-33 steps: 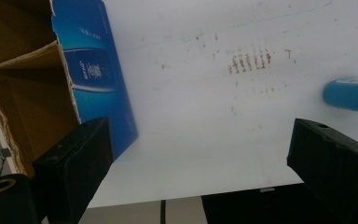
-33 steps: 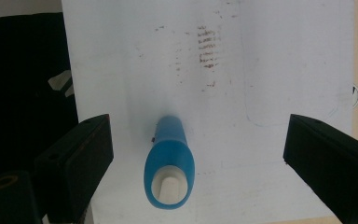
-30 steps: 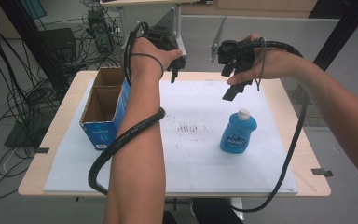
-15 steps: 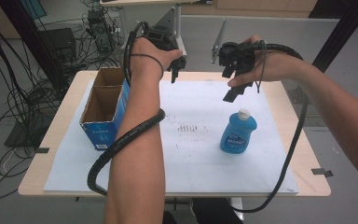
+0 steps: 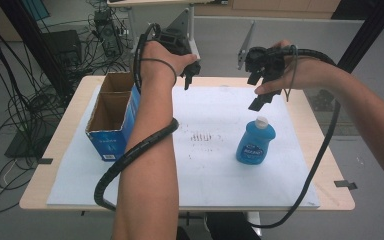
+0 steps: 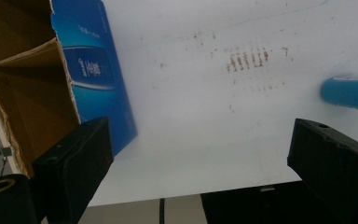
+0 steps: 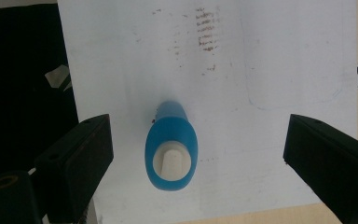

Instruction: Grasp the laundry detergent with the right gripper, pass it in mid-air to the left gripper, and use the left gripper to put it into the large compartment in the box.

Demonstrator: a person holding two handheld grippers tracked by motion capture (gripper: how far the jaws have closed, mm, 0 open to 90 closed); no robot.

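Note:
A blue dish-soap bottle [image 5: 256, 142] with a white cap stands upright on the white sheet [image 5: 215, 165], right of centre. My right gripper [image 5: 260, 97] hovers above and just behind it, pointing down. In the right gripper view the bottle [image 7: 171, 149] is seen cap-first, below and between the wide-open jaws of that gripper [image 7: 198, 128], untouched. My left gripper [image 5: 187, 75] is held high over the table's far edge, open and empty. The left gripper [image 6: 200, 154] looks down on the sheet, with the cardboard box [image 6: 28, 84] at its left and the bottle [image 6: 349, 91] at its right.
An open blue cardboard box [image 5: 112, 115] with a divider stands on the left part of the sheet. Faint brown marks [image 5: 200, 136] lie mid-sheet. The wooden table [image 5: 65, 150] shows around the sheet. Cables trail from both grippers across the table and off its front edge.

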